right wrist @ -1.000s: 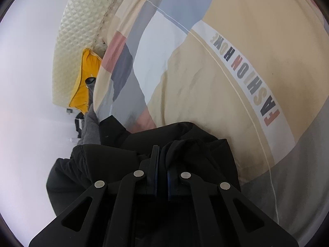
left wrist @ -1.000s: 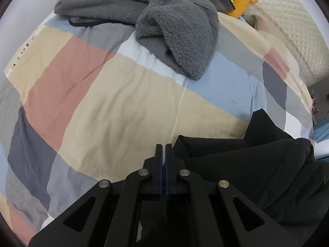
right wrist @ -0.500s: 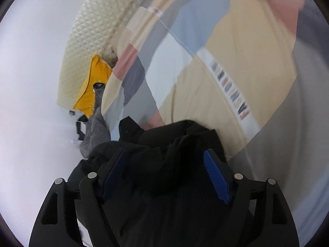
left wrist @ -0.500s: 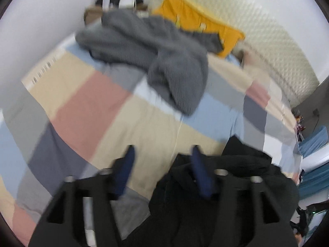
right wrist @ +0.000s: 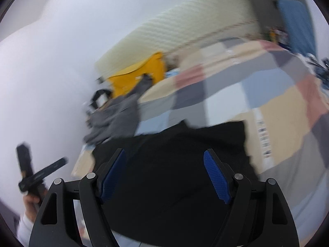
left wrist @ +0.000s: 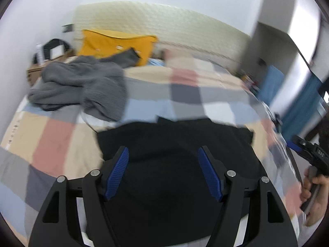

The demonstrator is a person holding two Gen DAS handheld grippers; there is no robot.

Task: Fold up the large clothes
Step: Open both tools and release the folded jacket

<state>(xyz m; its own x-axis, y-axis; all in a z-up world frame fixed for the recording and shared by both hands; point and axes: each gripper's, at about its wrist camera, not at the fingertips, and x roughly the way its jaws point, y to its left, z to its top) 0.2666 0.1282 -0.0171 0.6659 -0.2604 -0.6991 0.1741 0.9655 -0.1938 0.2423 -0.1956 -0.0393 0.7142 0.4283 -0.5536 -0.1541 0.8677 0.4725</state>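
Note:
A black garment point(left wrist: 226, 142) point(right wrist: 174, 135) lies spread flat on the patchwork bed cover point(left wrist: 185, 94) point(right wrist: 267, 96). My left gripper point(left wrist: 162, 152) hovers above its near part; its jaws are opening and no cloth is between the blue pads. My right gripper point(right wrist: 164, 153) also hangs over the garment, open and empty. Each view catches the other gripper at its edge, held in a hand point(left wrist: 312, 187) point(right wrist: 30, 201). Both pictures are blurred by motion.
A crumpled grey fleece garment point(left wrist: 82, 86) point(right wrist: 115, 113) lies at the far left of the bed, near a yellow pillow point(left wrist: 115, 43) point(right wrist: 137, 76) against the quilted headboard point(left wrist: 164, 24). A cardboard box point(left wrist: 51, 51) stands by the left wall. Blue curtains point(left wrist: 271, 82) hang right.
Both grippers were shut on the black garment's edge, then let go and opened. Both have lifted away and rolled, so the garment now lies flat below them.

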